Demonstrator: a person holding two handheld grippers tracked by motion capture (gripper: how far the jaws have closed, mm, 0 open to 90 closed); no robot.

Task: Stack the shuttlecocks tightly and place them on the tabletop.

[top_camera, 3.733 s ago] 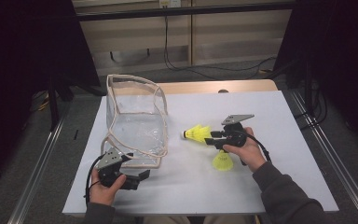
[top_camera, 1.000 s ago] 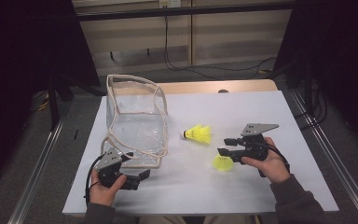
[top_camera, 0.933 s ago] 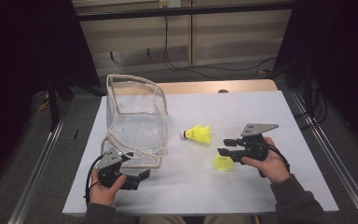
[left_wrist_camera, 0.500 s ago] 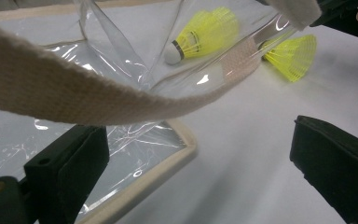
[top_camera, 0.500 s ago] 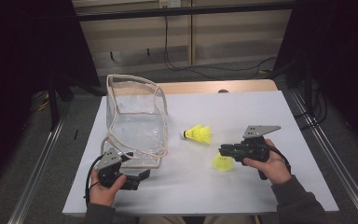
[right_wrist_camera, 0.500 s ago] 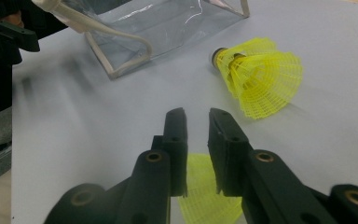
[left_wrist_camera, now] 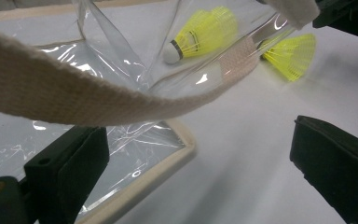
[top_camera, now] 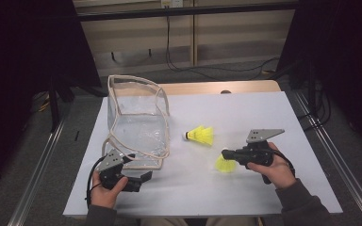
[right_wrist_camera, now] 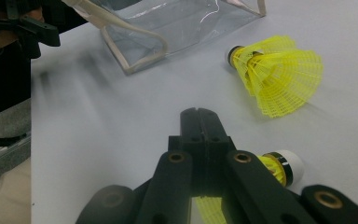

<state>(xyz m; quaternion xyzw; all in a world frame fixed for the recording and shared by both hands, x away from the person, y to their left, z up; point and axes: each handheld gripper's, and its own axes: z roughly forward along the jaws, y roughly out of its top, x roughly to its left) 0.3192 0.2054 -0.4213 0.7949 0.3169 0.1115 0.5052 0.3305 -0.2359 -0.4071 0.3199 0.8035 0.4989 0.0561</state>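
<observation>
The right gripper (top_camera: 228,154) has just been closing its jaws and they are now sitting pressed flat together, well to the right of the clear bag (top_camera: 136,123), right over the nearer yellow shuttlecock (top_camera: 223,165). The tips are meeting with nothing between them, so I am judging the pick-up as doubtful, and the linkage is hiding whether the mesh skirt is caught lower down. The second shuttlecock (top_camera: 201,135) is lying just right of the bag, while the left gripper (top_camera: 143,178) is waiting at the bag's near corner, jaws spread, the bag's webbing strap (left_wrist_camera: 74,100) blurring across its view.
</observation>
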